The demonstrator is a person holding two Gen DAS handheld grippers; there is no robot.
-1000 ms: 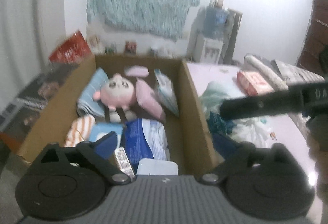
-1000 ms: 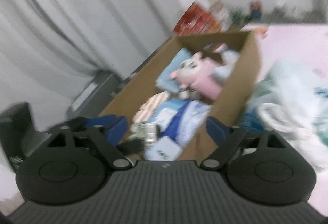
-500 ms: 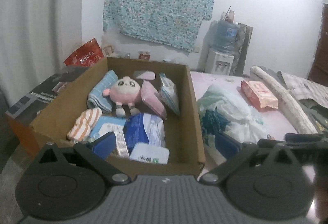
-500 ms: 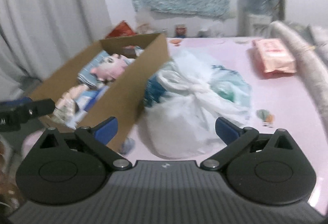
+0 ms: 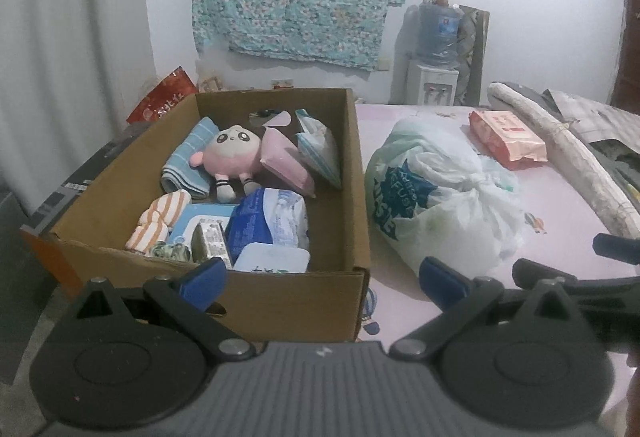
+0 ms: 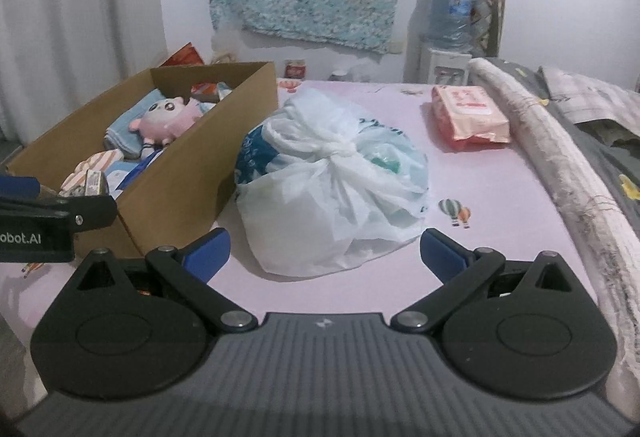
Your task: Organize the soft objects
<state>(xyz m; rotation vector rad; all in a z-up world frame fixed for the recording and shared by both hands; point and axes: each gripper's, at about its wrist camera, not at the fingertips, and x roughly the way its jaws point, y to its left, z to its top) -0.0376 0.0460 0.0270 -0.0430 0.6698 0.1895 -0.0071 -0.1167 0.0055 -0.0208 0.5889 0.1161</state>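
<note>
Cardboard box (image 5: 280, 297) serves as the landmark, and most of the sorting looks done: inside it lie a pink plush toy (image 5: 232, 157), a blue towel (image 5: 188, 157) at the plush's left, striped socks (image 5: 156, 215) nearer the front wall, several soft packets, a blue wipes pack (image 5: 268, 221) and a white tub (image 5: 272, 259). Still outside, just right of the box on the pink bed sheet (image 6: 500, 197), sits a knotted white plastic bag (image 6: 332, 189), and farther right, well apart from the box, a pink tissue pack (image 6: 468, 113); these two probably remain to be put away. Left tongs (image 5: 322, 277) are spread apart and hold nothing, hovering at the box's front wall; right tongs (image 6: 324, 253) are likewise spread and empty, facing the bag. The left view looks down into the box and shows the front items, which the box's side wall largely hides in the right view. The right view shows the bag's knot and the bare sheet in front of it.
</note>
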